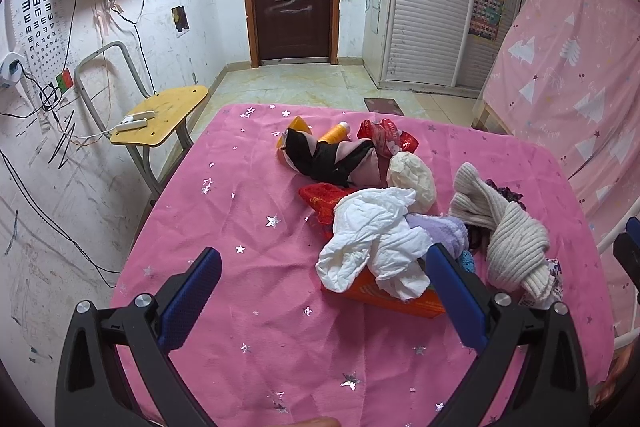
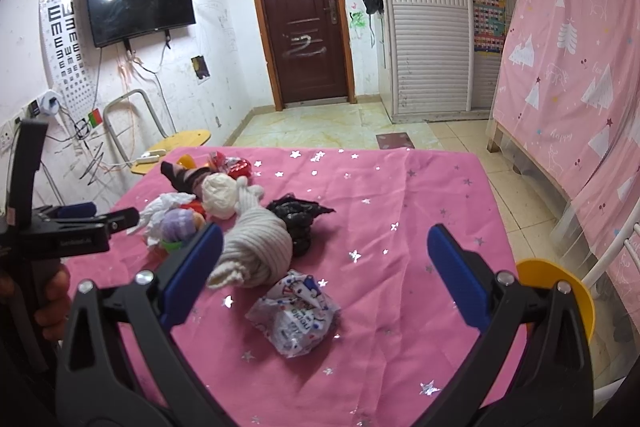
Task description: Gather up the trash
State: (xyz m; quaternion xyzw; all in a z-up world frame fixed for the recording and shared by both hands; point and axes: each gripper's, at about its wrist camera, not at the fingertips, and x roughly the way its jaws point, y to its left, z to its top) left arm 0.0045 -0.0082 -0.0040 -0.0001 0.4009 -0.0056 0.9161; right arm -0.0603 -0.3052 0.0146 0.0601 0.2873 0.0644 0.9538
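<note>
1. Pink star-strewn cloth (image 2: 400, 195) spread over the surface, with a heap of clutter towards its left half and bare cloth on the right.
2. Left tongs (image 1: 323, 279) held low over the near edge, fingers spread wide and gripping nothing; right blue pad (image 1: 456, 291) just in front of the crumpled white tissue (image 1: 372, 239), contact not clear.
3. Right tongs (image 2: 325, 277) likewise spread wide and empty, hovering above the near part of the surface; a hand (image 2: 52, 301) on the other tool's handle visible at the left edge of the right wrist view.
4. Knotted cream knit sock (image 2: 256, 247) lying in the middle of the heap, just beyond the right tongs' left pad.
5. Orange box (image 1: 396, 301) under the tissue.
6. Crumpled printed wrapper (image 2: 298, 315) lying between the right tongs' fingers, apart from both.
7. Black crumpled bag (image 2: 298, 215) just beside the sock.
</note>
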